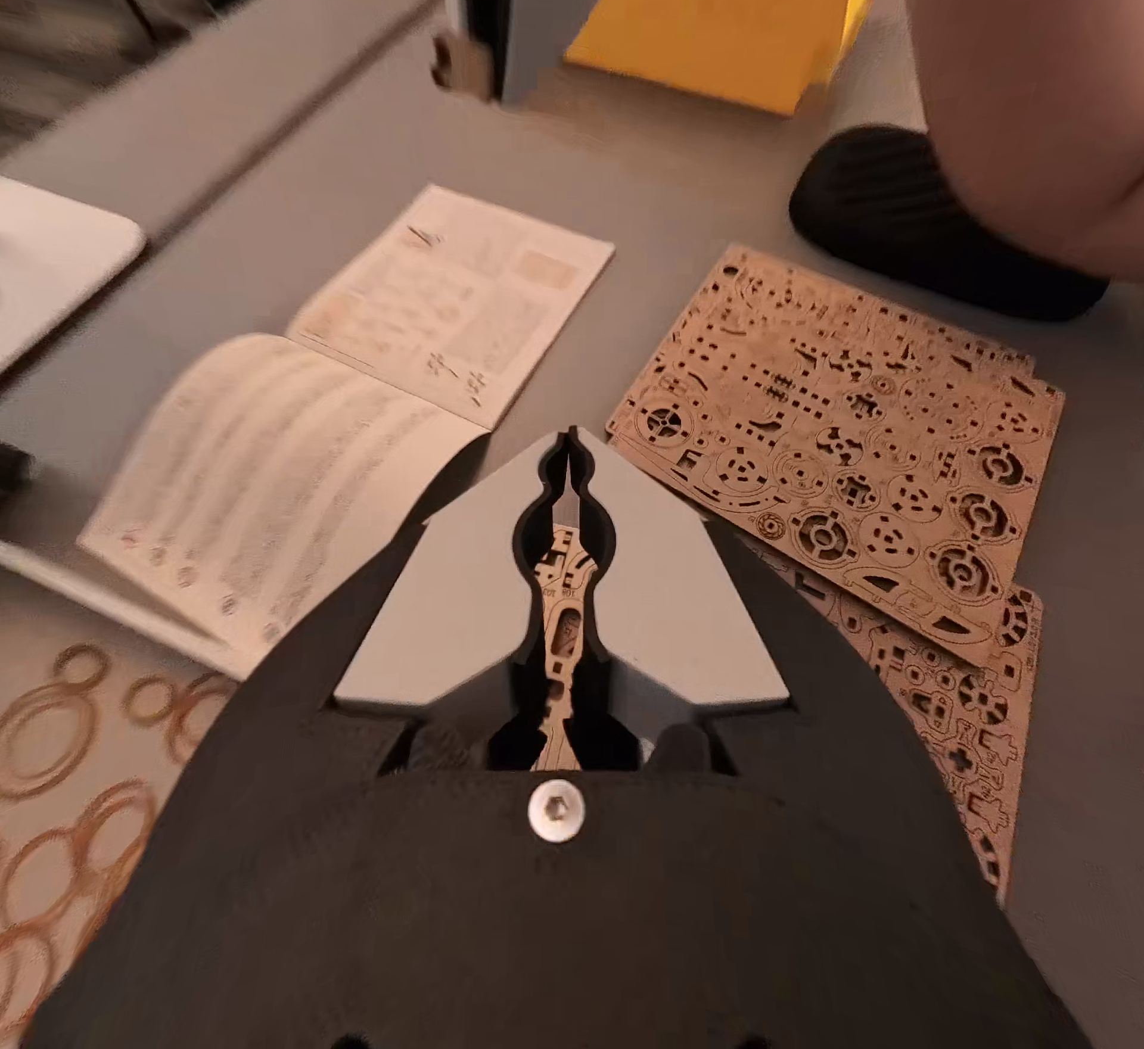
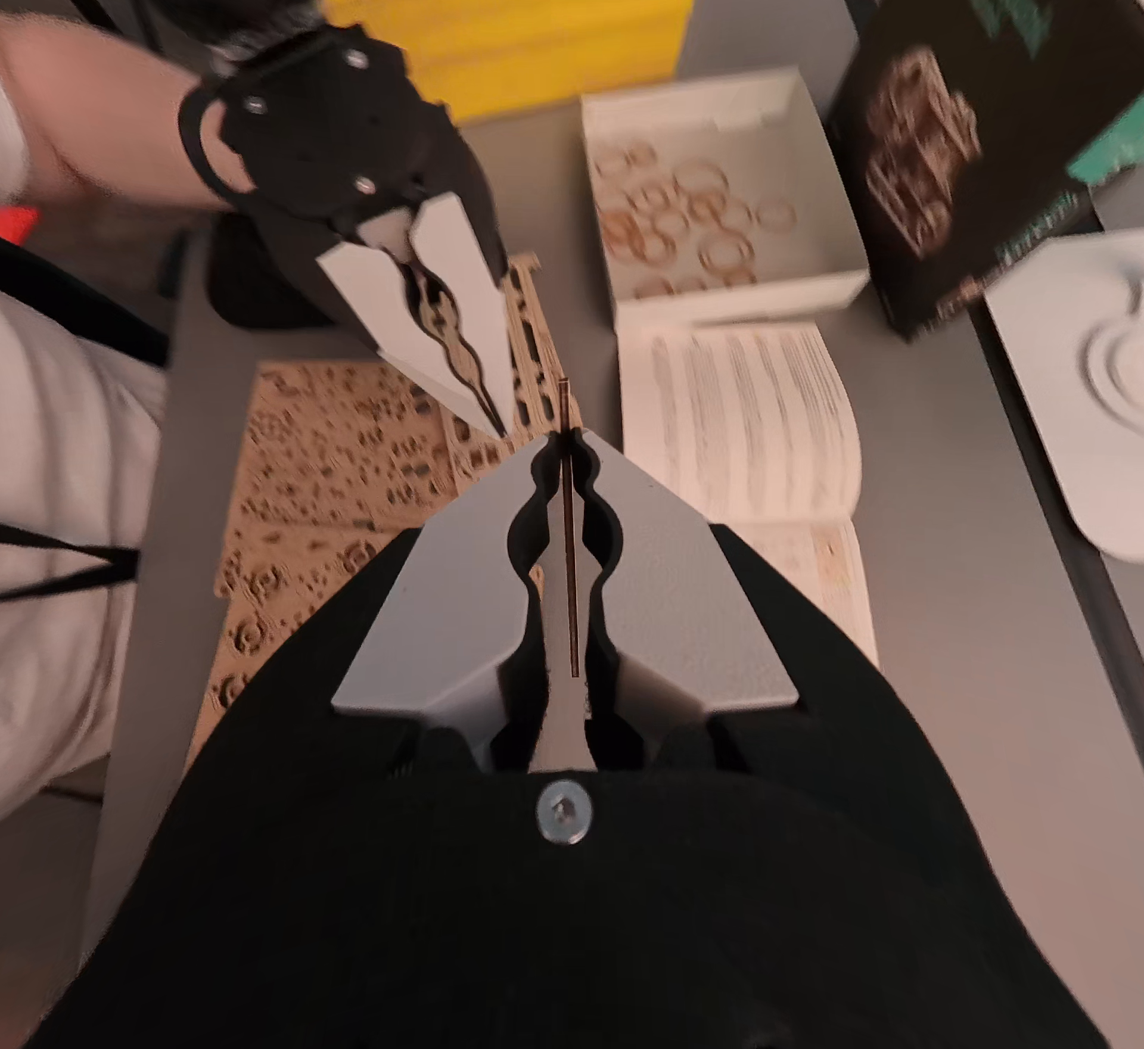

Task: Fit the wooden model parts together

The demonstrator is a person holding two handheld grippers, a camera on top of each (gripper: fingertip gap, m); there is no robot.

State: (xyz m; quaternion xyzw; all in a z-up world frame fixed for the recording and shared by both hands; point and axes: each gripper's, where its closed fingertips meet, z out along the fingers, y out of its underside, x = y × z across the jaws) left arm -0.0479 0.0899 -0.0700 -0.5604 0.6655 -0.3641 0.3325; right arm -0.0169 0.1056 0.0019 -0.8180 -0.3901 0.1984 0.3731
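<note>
Pinching a thin wooden sheet (image 2: 571, 524) edge-on, your right tongs (image 2: 568, 436) sit above the grey bench (image 2: 730, 16). Your left tongs (image 1: 569, 439) are pressed together, tips just beside that sheet. Print on the open booklet (image 1: 346, 431) and black box (image 2: 966, 109) is too blurred to read.

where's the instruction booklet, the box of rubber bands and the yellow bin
instruction booklet (image 1: 297, 462), left wrist view, on its open left page
box of rubber bands (image 2: 736, 292), right wrist view, on its near white wall
yellow bin (image 2: 514, 10), right wrist view, on its front wall

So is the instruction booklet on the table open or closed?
Open: the instruction booklet lies spread flat on the table, two pages showing.
</note>
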